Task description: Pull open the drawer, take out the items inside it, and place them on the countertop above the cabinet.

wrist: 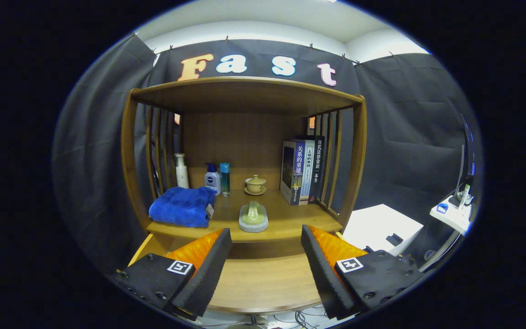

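Observation:
The wooden cabinet's drawer (pixel 263 283) is pulled out below me, and its bare wooden floor shows between and under my fingers. My gripper (pixel 265 232) is open above the drawer, with nothing between its fingers. Just beyond the fingertips, at the front edge of the countertop (pixel 290 219), a pale green ceramic piece on a round grey base (pixel 253 217) stands upright. A folded blue towel (pixel 181 206) lies on the countertop to its left.
At the back of the countertop stand a white pump bottle (pixel 181 170), a lotion bottle (pixel 212 179), a teal bottle (pixel 225 179), a lidded tea cup (pixel 255 184) and upright books (pixel 302 171). A shelf roof (pixel 244 93) covers the countertop. A white box (pixel 381 226) sits right of the cabinet.

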